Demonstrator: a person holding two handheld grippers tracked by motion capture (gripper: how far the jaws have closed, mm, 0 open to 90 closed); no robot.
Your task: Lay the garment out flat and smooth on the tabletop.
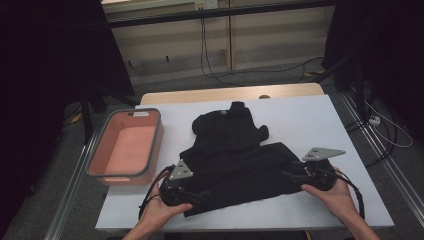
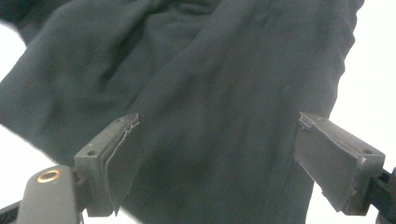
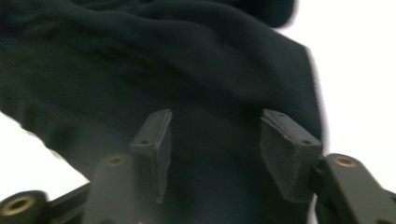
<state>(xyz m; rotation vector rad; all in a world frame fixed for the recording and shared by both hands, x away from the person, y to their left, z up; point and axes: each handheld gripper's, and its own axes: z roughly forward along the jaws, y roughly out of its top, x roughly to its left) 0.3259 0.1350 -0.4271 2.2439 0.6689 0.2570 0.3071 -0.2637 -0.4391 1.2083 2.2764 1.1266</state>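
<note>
High view, lower frame: both grippers, left gripper [image 1: 192, 196] and right gripper [image 1: 289, 176], jaws spread over the crumpled black cloth garment [image 1: 235, 160], should probably pinch one layer squarely.

The black garment [image 1: 235, 160] under me is soft matt cloth, finely napped and creased into folds. My left gripper [image 2: 217, 163] has dull grey pads with rough, chipped edges and a shiny brass insert beside them; my right gripper [image 3: 215, 156] wears matt black jaws with a grainy face. The table [image 1: 310, 120] looks smooth, matt white. The pink bin [image 1: 127, 145] seems smooth plastic with a grey rim.
</note>
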